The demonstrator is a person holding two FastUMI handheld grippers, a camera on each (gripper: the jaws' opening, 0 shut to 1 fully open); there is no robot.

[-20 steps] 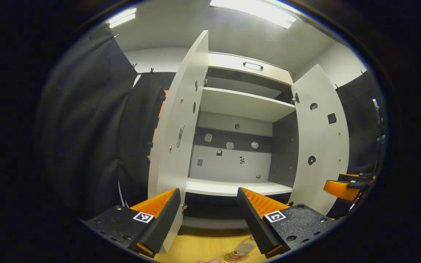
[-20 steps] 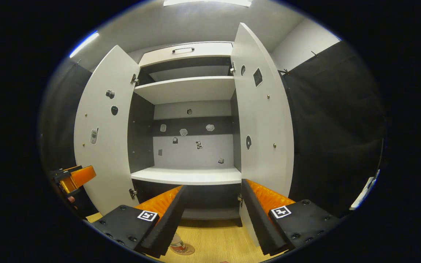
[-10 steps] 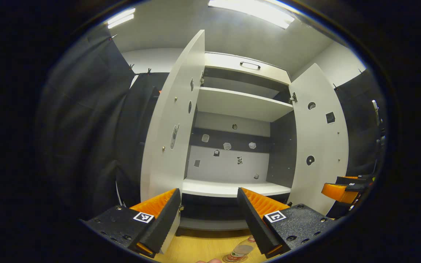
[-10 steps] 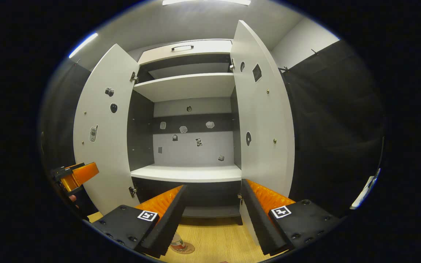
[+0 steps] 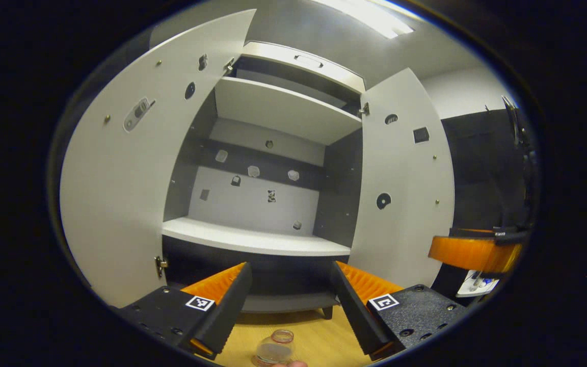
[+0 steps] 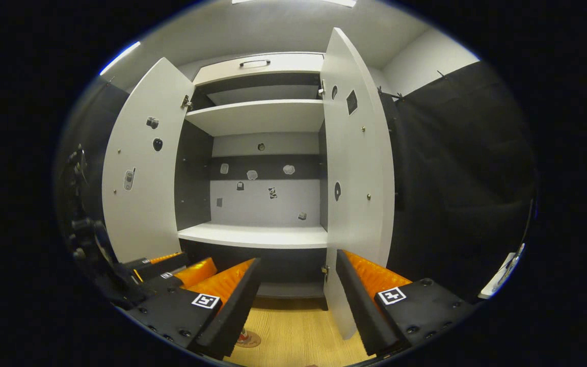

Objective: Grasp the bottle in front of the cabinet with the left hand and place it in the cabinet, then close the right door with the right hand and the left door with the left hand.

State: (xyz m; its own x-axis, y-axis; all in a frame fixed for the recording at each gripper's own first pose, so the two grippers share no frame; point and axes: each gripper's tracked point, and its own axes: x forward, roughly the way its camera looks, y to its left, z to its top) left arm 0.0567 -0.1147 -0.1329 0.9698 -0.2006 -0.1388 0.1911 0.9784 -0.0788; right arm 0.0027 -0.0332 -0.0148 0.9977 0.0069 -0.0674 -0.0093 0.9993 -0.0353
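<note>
The bottle, judged light, smooth and slippery, is best taken at mid-body by the wide-spread left gripper; the right gripper is likewise held apart.

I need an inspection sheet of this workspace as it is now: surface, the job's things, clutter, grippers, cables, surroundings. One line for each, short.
Surface: light wooden floor in front of the cabinet, bare apart from the bottle.
Job's things: bottle upright on the floor, low between the left gripper's fingers, not gripped; cabinet with the left door and the right door both open; lower shelf and upper shelf bare.
Clutter: nothing seen.
Grippers: left gripper open, above the bottle; right gripper open, holding nothing, near the right door's lower edge.
Cables: nothing seen.
Surroundings: black cloth wall on the sides; small stickers on the doors and back panel; ceiling light.
</note>
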